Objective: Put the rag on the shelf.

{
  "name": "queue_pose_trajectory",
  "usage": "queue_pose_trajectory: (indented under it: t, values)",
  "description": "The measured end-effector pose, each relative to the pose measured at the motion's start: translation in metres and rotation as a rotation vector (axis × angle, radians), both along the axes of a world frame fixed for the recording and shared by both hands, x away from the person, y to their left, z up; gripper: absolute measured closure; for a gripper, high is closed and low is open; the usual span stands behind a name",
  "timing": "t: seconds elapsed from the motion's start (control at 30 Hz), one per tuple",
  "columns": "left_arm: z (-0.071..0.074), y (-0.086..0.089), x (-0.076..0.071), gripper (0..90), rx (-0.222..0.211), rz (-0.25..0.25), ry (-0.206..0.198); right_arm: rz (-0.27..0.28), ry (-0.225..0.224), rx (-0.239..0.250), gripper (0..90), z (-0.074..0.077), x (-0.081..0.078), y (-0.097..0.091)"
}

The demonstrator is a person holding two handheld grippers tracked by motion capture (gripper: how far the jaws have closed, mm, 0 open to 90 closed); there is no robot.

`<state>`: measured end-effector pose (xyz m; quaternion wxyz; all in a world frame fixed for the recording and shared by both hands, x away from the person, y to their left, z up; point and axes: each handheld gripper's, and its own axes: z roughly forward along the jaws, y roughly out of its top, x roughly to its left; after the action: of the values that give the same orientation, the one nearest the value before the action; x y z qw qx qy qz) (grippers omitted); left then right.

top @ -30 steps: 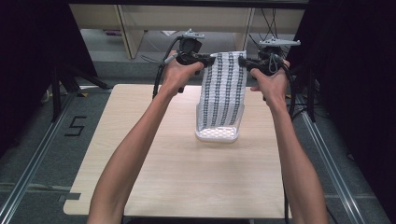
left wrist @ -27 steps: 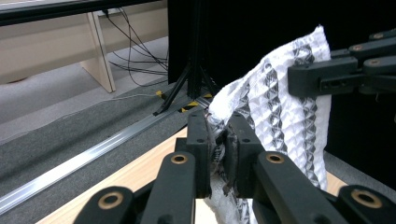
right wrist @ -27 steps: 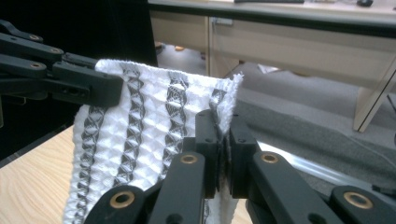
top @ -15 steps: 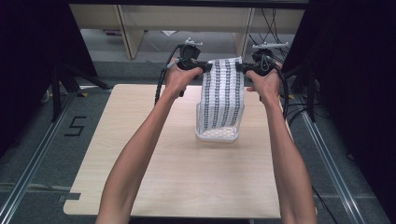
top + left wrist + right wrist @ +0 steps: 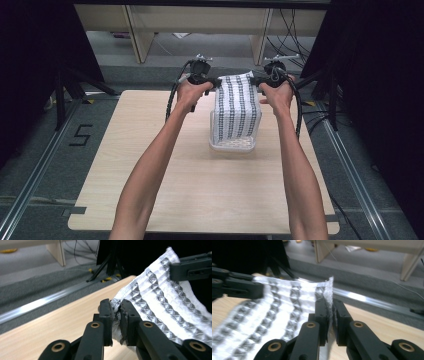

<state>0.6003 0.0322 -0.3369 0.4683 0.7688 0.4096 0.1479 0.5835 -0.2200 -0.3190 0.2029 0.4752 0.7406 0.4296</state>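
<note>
A white cloth with dark patterned stripes [image 5: 235,107] hangs stretched between my two grippers above the far part of the wooden table [image 5: 150,165]. Its lower end drops into a white perforated basket [image 5: 232,145]. My left gripper [image 5: 216,83] is shut on the cloth's left top corner [image 5: 115,308]; in the left gripper view its jaws pinch the fabric edge. My right gripper [image 5: 254,82] is shut on the right top corner [image 5: 328,298], with the edge of the cloth [image 5: 287,302] squeezed between its jaws. Each gripper view shows the other gripper's jaw on the far corner.
The table's far edge lies just behind the basket, with grey floor, a metal rail [image 5: 30,180] and wooden furniture legs [image 5: 137,30] beyond. Dark stands and cables flank the table at both sides.
Both hands have come down and towards the table with the cloth held taut, so more of the cloth has sunk into the basket.
</note>
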Motion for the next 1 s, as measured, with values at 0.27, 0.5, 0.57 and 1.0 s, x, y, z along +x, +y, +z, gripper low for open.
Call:
queue_pose_trajectory:
  t: [0.27, 0.5, 0.57, 1.0]
  values:
    - [-0.019, -0.008, 0.002, 56.9, 0.074, -0.032, 0.120, -0.007, 0.042, -0.004, 81.1, -0.016, 0.001, -0.007]
    - [-0.028, -0.007, 0.008, 23.9, 0.108, 0.029, 0.174, 0.021, 0.012, 0.014, 80.2, -0.007, -0.007, -0.006]
    - [-0.027, -0.005, 0.008, 23.3, 0.106, 0.034, 0.167, 0.026, 0.000, 0.015, 80.1, -0.006, -0.007, -0.006]
    - [-0.008, 0.014, -0.006, 21.7, 0.085, 0.037, 0.127, 0.063, -0.035, 0.007, 75.4, 0.007, -0.021, -0.010]
